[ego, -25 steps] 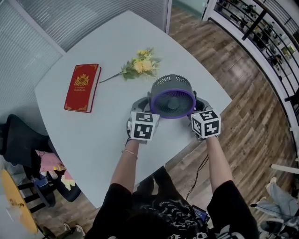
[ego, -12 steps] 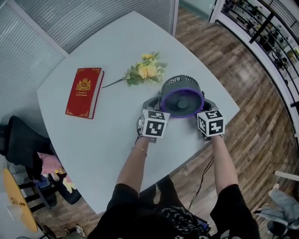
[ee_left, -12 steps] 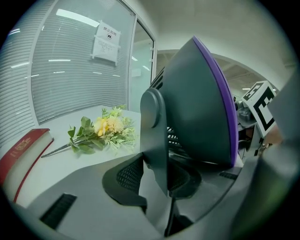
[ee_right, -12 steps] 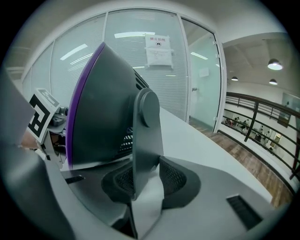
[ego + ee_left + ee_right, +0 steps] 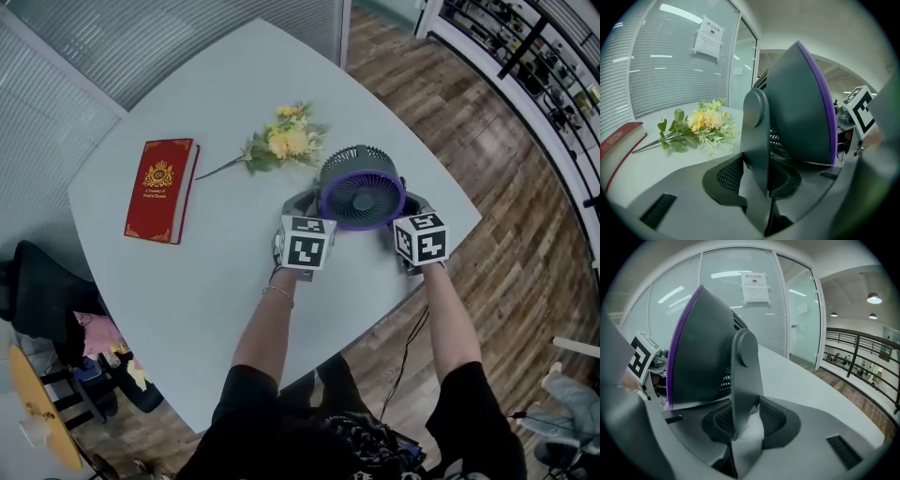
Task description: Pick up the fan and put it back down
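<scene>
lower and smaller in the head view than a second ago, the fan (image 5: pixel 361 192) is coming down toward the table (image 5: pixel 216 103) between both my hands. it now sits close over the near right part of the top, just this side of the flowers (image 5: pixel 281 141). red book (image 5: pixel 160 189) lies well apart to the left, not involved.

my left gripper (image 5: pixel 296 208) is clenched on the fan's support arm (image 5: pixel 757 136) on its left side. the left gripper view shows the arm standing between the ribbed pads, both pressing on it. my right gripper (image 5: pixel 410 204) does the same on the other side — its view shows that side's arm (image 5: pixel 745 376) pinched upright between the pads. the purple-rimmed grille faces up toward me, tilted.

i can't tell whether the base already touches the table, since the fan body and my jaws hide the underside in every view.

my read: the pick-up is done and this is the put-down leg, nearly finished. what's left looks like easing the last bit down level, both sides together, then letting go once the weight is on the top. risk i see — releasing one side early could tip the fan or rock it on its pivots.
</scene>
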Action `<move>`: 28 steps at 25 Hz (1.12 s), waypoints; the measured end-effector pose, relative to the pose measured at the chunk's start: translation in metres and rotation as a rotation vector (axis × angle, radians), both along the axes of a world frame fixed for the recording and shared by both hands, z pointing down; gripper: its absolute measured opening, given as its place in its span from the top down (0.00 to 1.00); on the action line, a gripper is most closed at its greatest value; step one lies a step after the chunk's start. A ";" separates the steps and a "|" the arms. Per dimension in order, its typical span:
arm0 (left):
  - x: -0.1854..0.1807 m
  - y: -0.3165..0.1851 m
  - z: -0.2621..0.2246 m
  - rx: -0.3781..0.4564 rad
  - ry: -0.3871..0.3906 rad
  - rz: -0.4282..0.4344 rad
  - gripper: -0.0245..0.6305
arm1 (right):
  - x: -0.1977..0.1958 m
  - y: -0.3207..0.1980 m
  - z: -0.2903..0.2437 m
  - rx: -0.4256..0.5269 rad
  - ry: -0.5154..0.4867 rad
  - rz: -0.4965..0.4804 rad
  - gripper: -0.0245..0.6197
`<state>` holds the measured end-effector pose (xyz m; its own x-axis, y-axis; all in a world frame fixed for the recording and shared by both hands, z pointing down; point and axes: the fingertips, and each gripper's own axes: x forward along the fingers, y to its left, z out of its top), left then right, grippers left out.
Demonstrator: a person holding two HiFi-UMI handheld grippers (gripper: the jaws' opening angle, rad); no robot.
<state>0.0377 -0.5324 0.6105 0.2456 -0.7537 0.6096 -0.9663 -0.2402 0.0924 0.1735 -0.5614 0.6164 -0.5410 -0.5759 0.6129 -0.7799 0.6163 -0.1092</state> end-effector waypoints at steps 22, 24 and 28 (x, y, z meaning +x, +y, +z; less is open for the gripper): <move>0.009 0.018 0.006 -0.012 -0.107 0.162 0.44 | -0.002 0.017 0.008 0.010 0.029 -0.112 0.50; 0.006 0.027 0.008 -0.029 -0.118 0.177 0.41 | -0.002 0.025 0.007 -0.003 0.027 -0.119 0.41; 0.008 0.050 0.003 -0.034 -0.124 0.210 0.40 | 0.005 0.046 -0.007 -0.002 0.028 -0.136 0.37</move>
